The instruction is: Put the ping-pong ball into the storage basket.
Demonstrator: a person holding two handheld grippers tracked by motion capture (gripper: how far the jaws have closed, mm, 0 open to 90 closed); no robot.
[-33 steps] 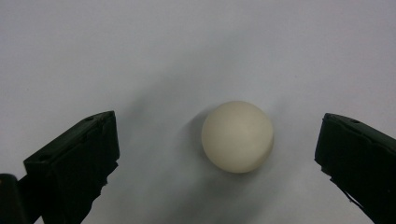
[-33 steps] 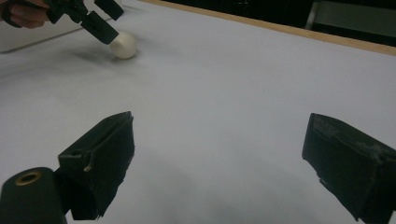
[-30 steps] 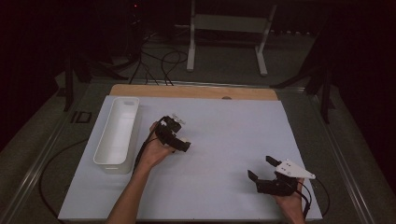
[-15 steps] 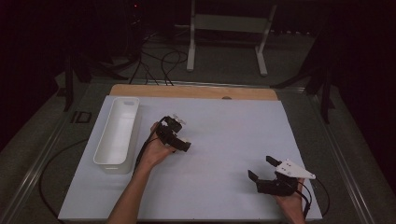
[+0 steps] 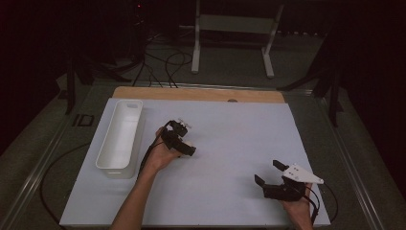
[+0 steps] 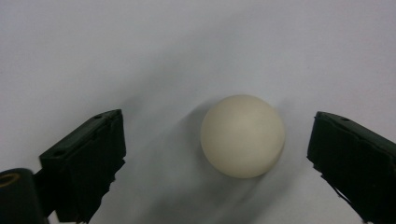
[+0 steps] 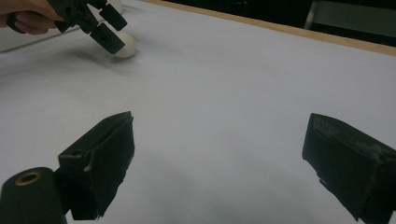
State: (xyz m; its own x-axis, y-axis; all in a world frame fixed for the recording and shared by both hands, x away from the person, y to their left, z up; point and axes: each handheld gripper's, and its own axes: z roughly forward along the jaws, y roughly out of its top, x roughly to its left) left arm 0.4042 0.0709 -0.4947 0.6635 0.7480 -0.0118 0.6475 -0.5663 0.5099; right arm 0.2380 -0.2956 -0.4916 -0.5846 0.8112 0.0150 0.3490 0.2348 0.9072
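Under left gripper point(image 5: 187, 147), ball point(image 6: 243, 136) hidden from high view; fingers closing

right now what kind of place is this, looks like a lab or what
Most likely a lab or recording bench rather than a home. A plain white table stands in a dark room, loose cables run over the floor behind it, and a metal stand stands at the back. On the table sits a white bin.

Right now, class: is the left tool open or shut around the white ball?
Open. The left tool has just been closing, but gaps show between both jaws and the white ball.
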